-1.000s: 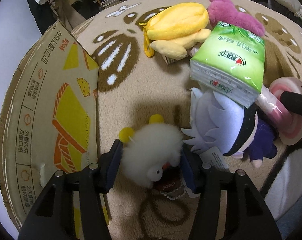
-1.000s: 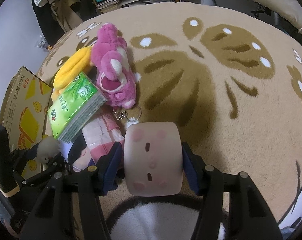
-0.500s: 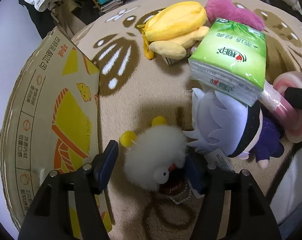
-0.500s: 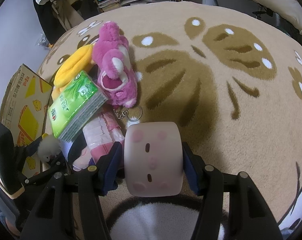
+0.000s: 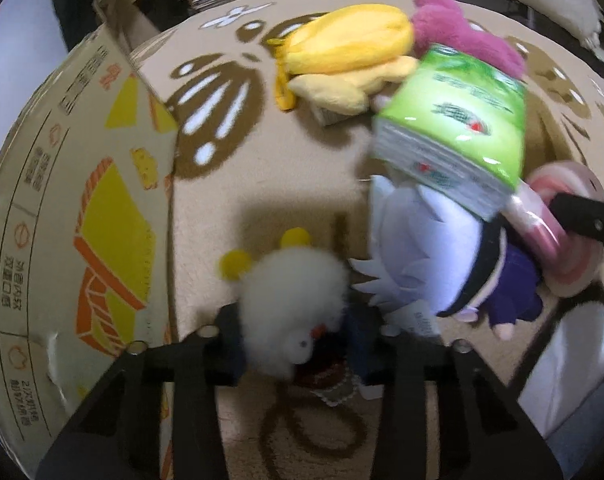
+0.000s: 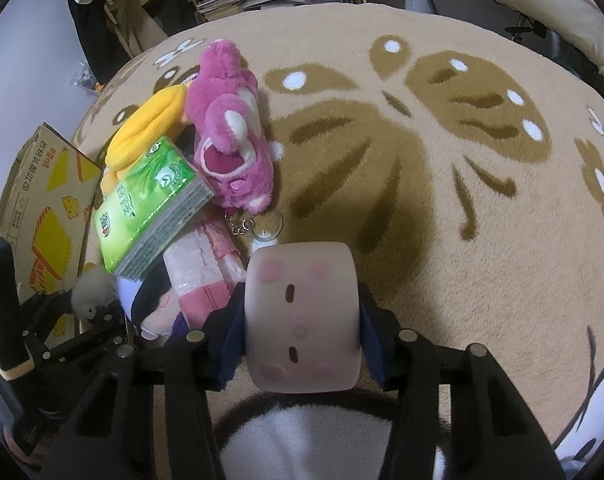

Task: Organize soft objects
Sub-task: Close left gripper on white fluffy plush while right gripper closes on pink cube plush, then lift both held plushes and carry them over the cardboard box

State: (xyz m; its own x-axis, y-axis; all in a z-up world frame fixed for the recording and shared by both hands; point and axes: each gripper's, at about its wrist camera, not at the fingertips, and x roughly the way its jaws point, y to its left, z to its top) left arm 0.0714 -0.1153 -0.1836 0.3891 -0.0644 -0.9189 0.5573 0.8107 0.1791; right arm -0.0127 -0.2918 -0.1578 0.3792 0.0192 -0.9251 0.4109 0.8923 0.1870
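Left wrist view first: the left gripper [image 5: 298, 336] has its jaws clamped on the fluffy white plush [image 5: 292, 312], the one with yellow ears, sitting on the rug [image 5: 294, 160] close to the cardboard box [image 5: 82, 208] that lies along the rug's left edge. Lift it straight, I'd say, so the beaded chain under it doesn't snag (it trails on the pile). Beside it lies the white-haired doll [image 5: 434, 256] with a green tissue pack [image 5: 458, 136] on top. Right wrist view now: the right gripper [image 6: 300, 320] has jaws closing on the pink roll cushion [image 6: 302, 316], pads already pressing its ends, near the rug's lower edge. Squeeze centred, or that soft roll may squirm out. The pink bear [image 6: 230, 128] and yellow plush [image 6: 146, 128] wait further up. The box's inside? Cannot tell from either view.
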